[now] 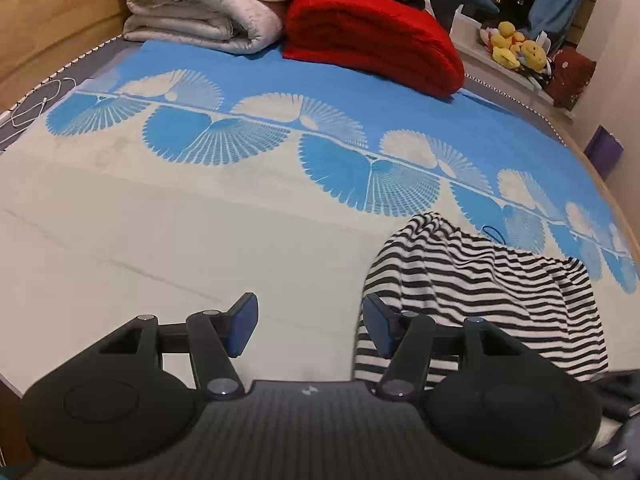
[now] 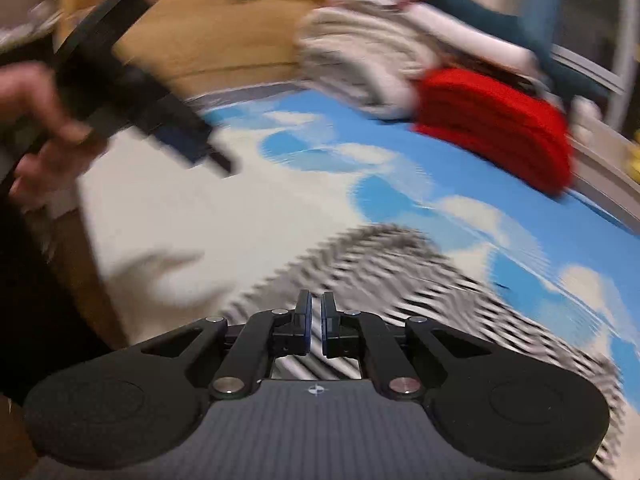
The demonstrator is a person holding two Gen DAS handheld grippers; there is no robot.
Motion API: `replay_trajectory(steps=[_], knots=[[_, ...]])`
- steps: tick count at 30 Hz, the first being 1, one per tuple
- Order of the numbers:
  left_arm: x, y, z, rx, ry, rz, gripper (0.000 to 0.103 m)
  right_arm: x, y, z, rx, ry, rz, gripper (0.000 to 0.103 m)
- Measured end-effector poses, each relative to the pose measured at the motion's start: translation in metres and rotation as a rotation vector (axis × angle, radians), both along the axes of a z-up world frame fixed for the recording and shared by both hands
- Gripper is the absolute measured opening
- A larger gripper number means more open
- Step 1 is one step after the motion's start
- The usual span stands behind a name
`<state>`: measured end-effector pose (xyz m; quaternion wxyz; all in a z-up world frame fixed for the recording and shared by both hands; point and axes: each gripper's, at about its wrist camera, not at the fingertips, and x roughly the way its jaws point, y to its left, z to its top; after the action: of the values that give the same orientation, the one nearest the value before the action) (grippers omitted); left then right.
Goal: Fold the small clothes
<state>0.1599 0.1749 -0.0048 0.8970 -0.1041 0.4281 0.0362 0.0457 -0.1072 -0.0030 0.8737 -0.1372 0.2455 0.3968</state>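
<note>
While the striped garment lies crumpled on the cream part of the bedspread, just below its band of blue fan patterns, the left gripper hangs above the cloth with its jaws wide apart and nothing between them; its right blue pad overlaps the garment's left edge in view, but contact cannot be told. From the right wrist view, badly blurred, the right gripper has its pads nearly together over the garment, and no fabric shows in the thin gap. Beyond the garment, at the bedspread's far edge, sit a folded red blanket and a rolled cream quilt
</note>
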Motion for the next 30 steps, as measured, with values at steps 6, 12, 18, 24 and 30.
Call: replay_trajectory(steps=[6, 12, 18, 24, 30], knots=[[0.001, 0.014, -0.008, -0.008, 0.018, -0.004, 0.064, -0.005, 0.082, -0.032, -0.121, 0.005, 0.163, 0.018], [0.003, 0.026, -0.014, -0.005, 0.030, -0.007, 0.064, -0.005, 0.129, -0.081, -0.335, -0.041, 0.233, 0.036], [0.009, 0.029, -0.027, -0.049, 0.044, -0.024, 0.064, 0.002, 0.131, -0.092, -0.348, -0.041, 0.222, 0.011], [0.045, 0.012, -0.057, -0.286, 0.111, -0.112, 0.082, 0.005, 0.101, -0.053, -0.164, -0.010, 0.156, 0.007], [0.105, -0.009, -0.095, -0.517, 0.204, -0.109, 0.085, 0.005, 0.051, -0.017, 0.014, 0.026, 0.090, 0.007]])
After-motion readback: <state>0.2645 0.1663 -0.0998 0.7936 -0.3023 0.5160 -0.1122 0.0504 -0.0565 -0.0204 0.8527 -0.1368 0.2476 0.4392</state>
